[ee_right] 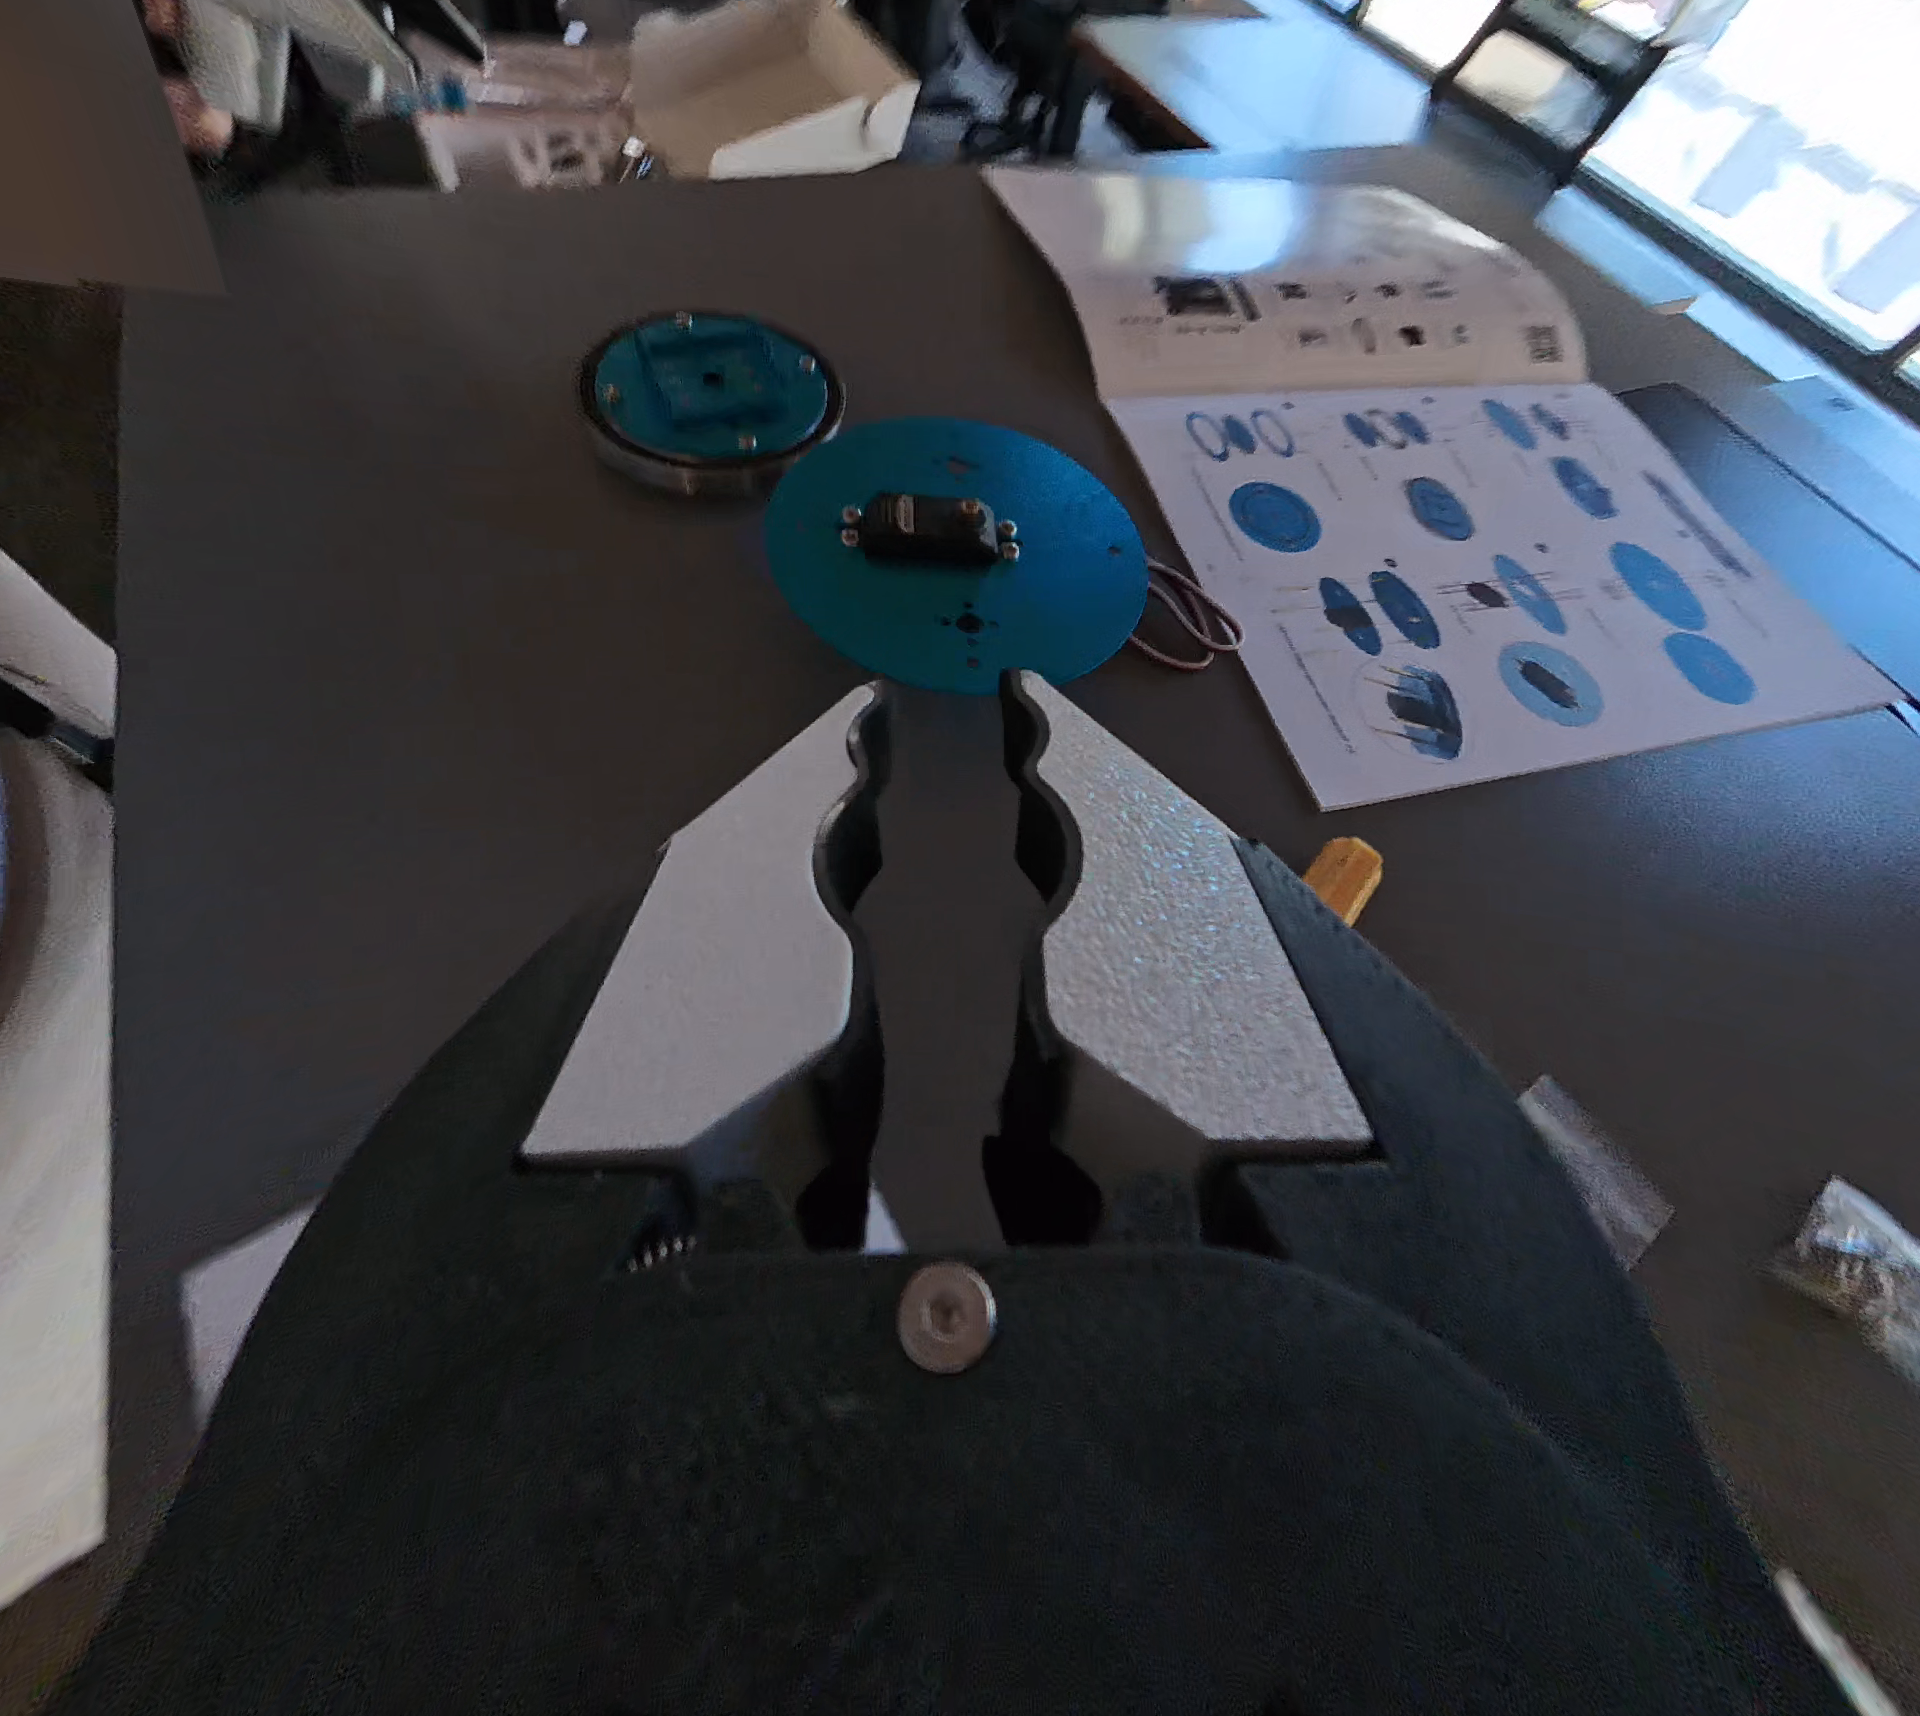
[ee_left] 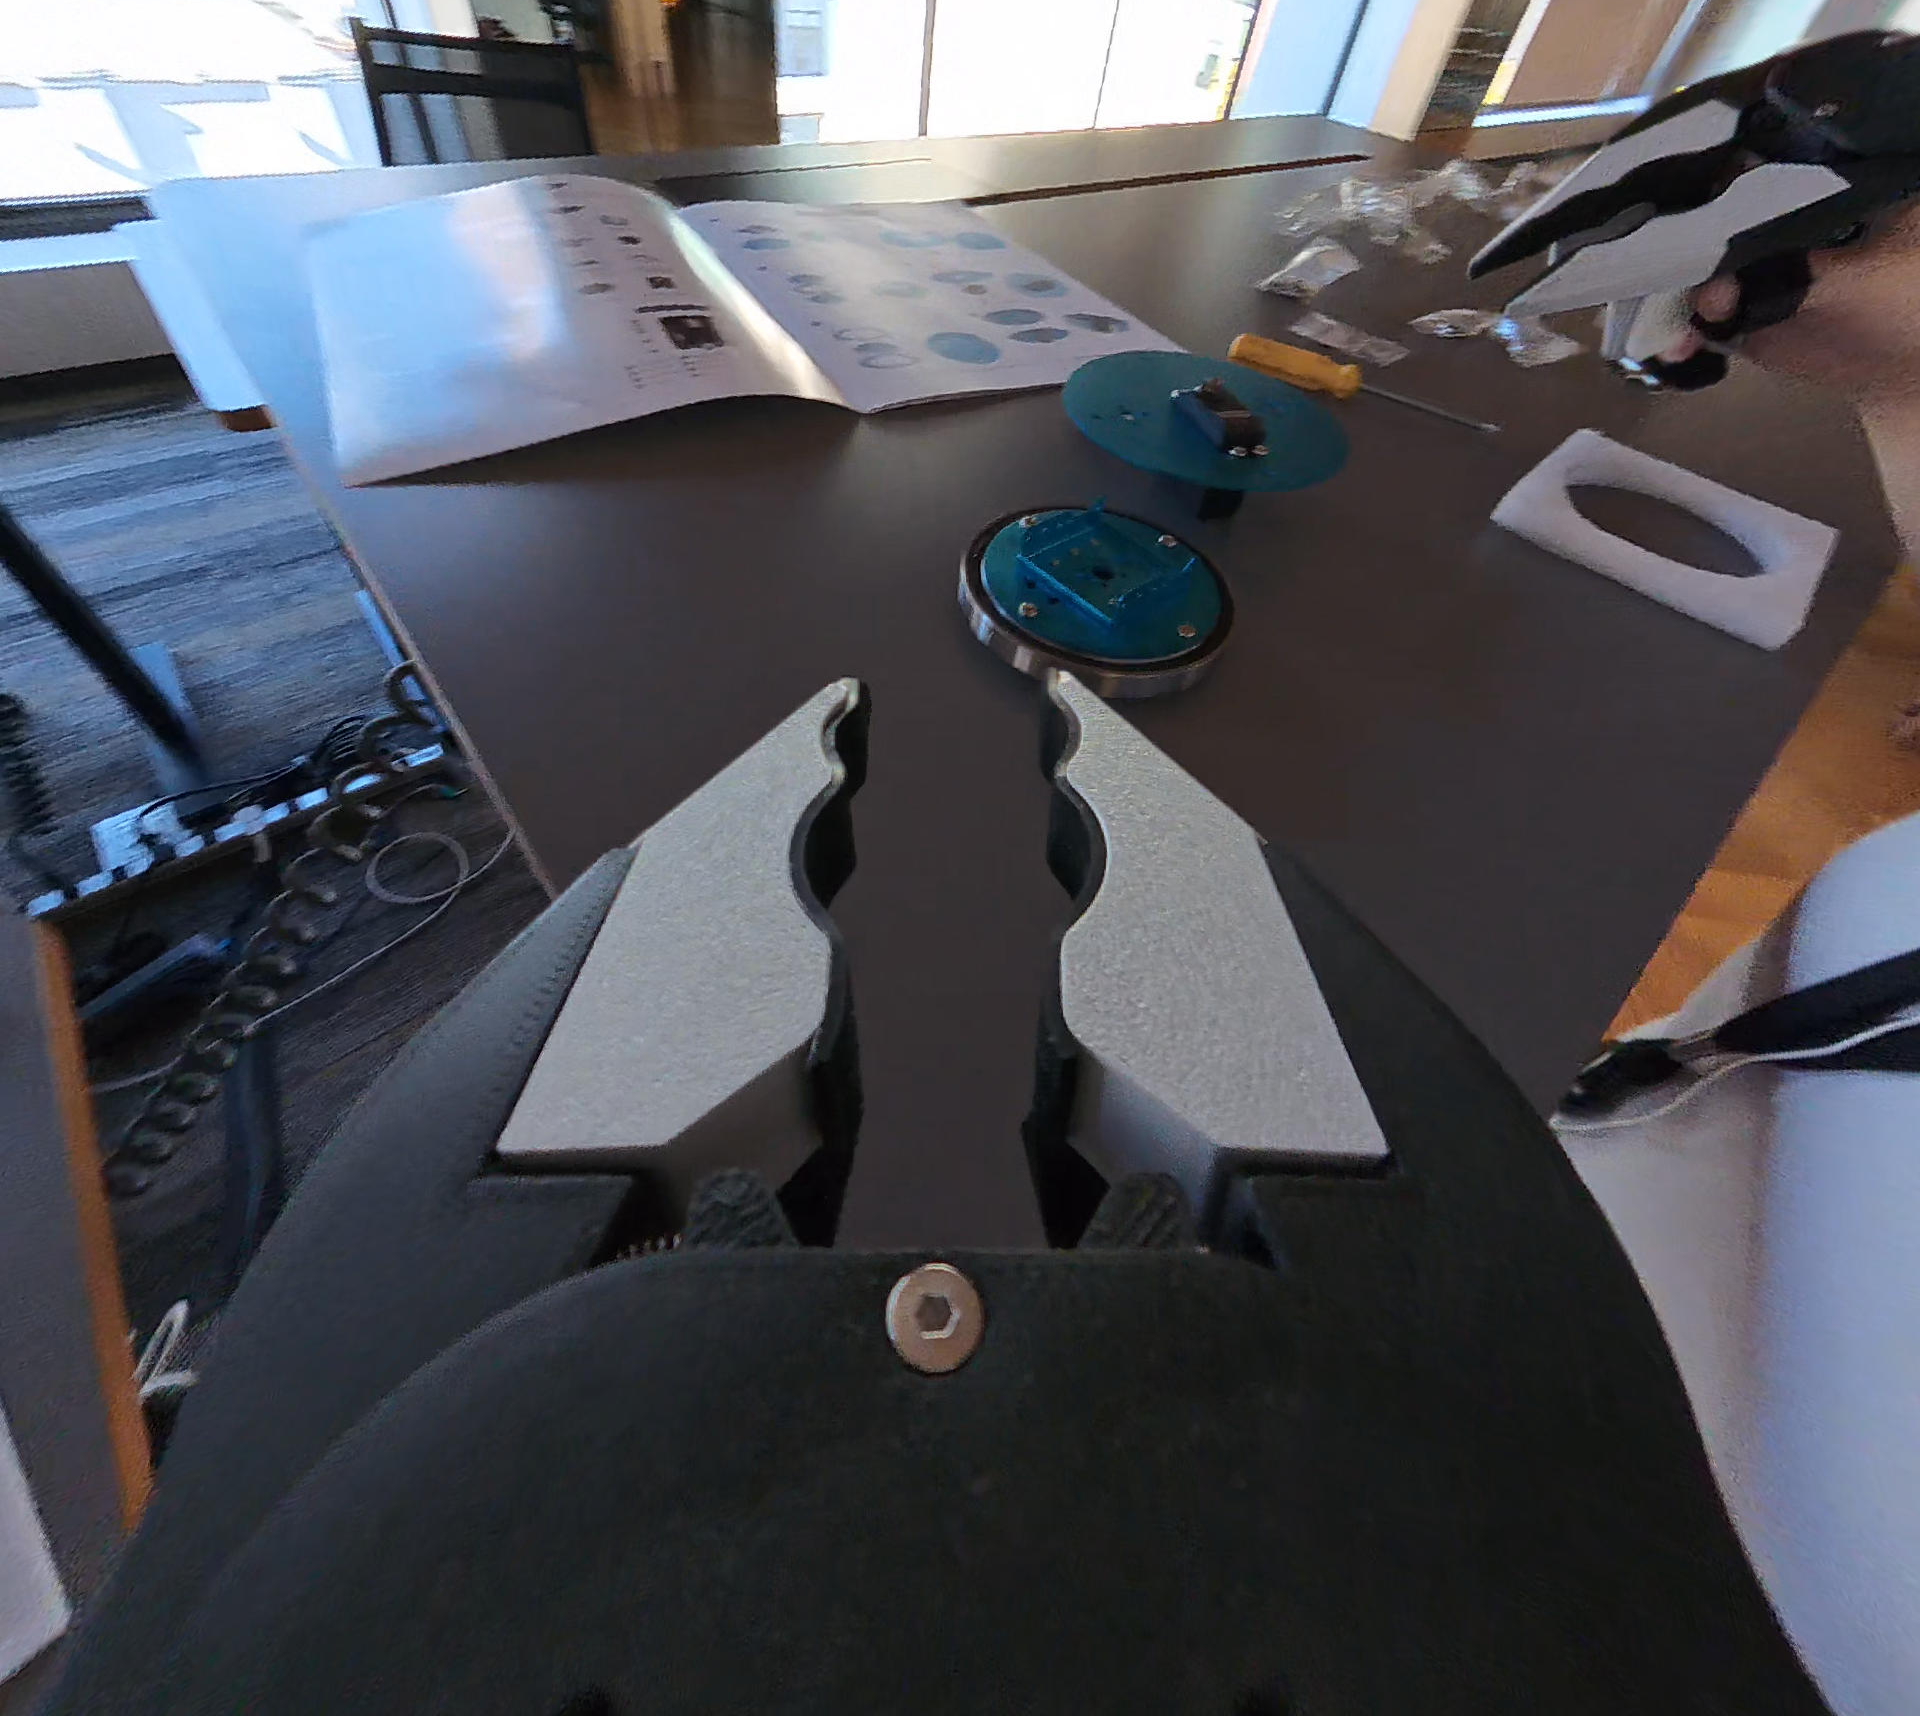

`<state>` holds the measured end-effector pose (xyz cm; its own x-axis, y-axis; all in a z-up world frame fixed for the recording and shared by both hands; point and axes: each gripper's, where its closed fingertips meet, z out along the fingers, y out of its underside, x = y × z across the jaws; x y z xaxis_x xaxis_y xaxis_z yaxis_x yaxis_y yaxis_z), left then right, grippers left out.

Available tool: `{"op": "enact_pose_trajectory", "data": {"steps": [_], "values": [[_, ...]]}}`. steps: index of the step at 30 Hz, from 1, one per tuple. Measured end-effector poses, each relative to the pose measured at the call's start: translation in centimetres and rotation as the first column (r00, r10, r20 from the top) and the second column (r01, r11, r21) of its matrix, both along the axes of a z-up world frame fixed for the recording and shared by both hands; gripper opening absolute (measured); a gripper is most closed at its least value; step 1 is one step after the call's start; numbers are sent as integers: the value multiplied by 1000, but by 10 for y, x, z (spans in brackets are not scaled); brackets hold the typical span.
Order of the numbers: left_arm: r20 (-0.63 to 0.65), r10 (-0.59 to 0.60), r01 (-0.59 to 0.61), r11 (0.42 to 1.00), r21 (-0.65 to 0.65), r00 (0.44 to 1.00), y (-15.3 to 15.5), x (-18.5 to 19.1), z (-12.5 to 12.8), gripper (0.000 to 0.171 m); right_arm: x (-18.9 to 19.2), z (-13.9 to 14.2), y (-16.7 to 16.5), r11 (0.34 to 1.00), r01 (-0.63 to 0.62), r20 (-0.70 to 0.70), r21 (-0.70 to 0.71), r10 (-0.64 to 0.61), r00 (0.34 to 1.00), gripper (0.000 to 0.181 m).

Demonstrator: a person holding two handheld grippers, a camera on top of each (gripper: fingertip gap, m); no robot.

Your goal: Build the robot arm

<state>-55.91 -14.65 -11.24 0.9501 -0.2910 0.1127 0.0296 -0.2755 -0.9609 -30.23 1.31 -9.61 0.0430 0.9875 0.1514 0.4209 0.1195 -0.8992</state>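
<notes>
A round silver-rimmed bearing with a blue bracket plate (ee_left: 1096, 601) lies on the dark table (ee_left: 644, 606); it also shows in the right wrist view (ee_right: 712, 409). Beside it lies a blue disc with a black servo (ee_left: 1205, 419), also in the right wrist view (ee_right: 956, 554). My left gripper (ee_left: 954, 700) is open and empty, its tips just short of the bearing. My right gripper (ee_right: 945, 690) is open and empty, its tips at the near edge of the blue disc. The right gripper also shows far right in the left wrist view (ee_left: 1496, 284), above the table.
An open instruction booklet (ee_left: 665, 305) (ee_right: 1455, 544) lies flat behind the parts. A yellow-handled screwdriver (ee_left: 1299, 364) (ee_right: 1342, 877), a white foam frame (ee_left: 1662, 539) and small clear bags of hardware (ee_left: 1382, 253) (ee_right: 1849, 1251) lie to the right. Cables lie on the floor left (ee_left: 260, 835). The gap from one gripper's tips to the other's is roughly 30 cm. To the yellow-handled screwdriver (ee_right: 1342, 877): right tips about 15 cm, left tips about 40 cm. The left camera catches it too, in the left wrist view (ee_left: 1252, 351).
</notes>
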Motion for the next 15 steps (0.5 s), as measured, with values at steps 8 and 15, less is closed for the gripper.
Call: {"op": "enact_pose_trajectory", "data": {"steps": [8, 15], "values": [[-24, -324, 324, 946, -21, 946, 28, 23, -8, 31, 27, 20, -20, 929, 362, -229, -72, -368, 901, 13], [37, -460, 462, 882, -96, 887, 54, 58, -4, 31, 69, 8, -39, 820, 571, -207, 28, -554, 806, 0]]}}
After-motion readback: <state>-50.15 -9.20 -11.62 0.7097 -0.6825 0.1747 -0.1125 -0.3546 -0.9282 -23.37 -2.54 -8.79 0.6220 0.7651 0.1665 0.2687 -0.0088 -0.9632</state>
